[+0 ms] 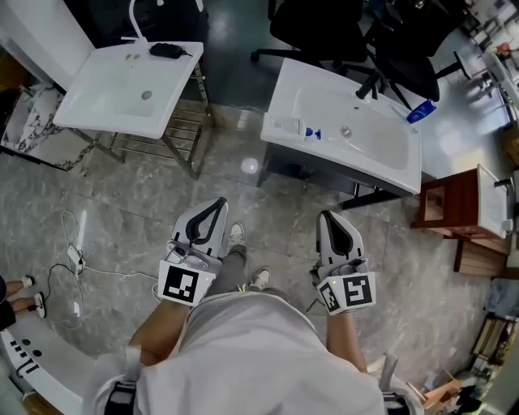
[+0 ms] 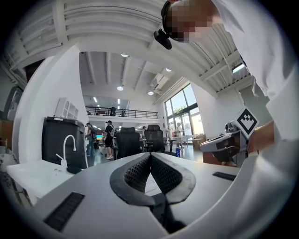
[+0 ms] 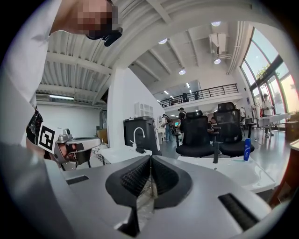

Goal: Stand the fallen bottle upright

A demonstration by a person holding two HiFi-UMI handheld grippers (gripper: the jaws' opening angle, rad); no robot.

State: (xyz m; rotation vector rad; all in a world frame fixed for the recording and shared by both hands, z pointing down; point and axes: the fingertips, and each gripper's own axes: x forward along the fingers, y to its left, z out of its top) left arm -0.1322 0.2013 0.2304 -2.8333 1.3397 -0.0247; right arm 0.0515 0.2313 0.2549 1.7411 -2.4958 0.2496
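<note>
Approaching stage, nothing grasped yet. Left tongs [image 1: 217, 204] are closed with pads together and empty; right tongs [image 1: 326, 217] are closed too, nothing between them. Both are held out over the floor, well short of the right washbasin [image 1: 389, 170].

Fallen bottle [image 1: 289, 127], white with a blue cap, lies on its side on the flat left edge of that washbasin, near the near left corner. Its cap end points in toward the bowl and drain [image 1: 346, 131]. My read: the bottle itself is untouched.

Next move probably: step up to the washbasin, open one pair of tongs (the right looks nearer), and take the body across its width. Then tip it onto its base on the rim and release. The rim looks narrow and the bowl drops away beside it, so rolling or slipping is the risk.

Around:
- Blue bottle [image 1: 422, 111] stands upright at the far right corner, well apart.
- Second washbasin [image 1: 105, 105] is off to the left, with a faucet [image 1: 132, 16] and a dark object [image 1: 166, 50].
- Office chairs [image 1: 320, 24] sit behind.
- Wooden cabinet [image 1: 446, 203] is to the right.
- Cable plug [image 1: 75, 259] lies on the floor at left.

Path to the bottle looks unobstructed.
</note>
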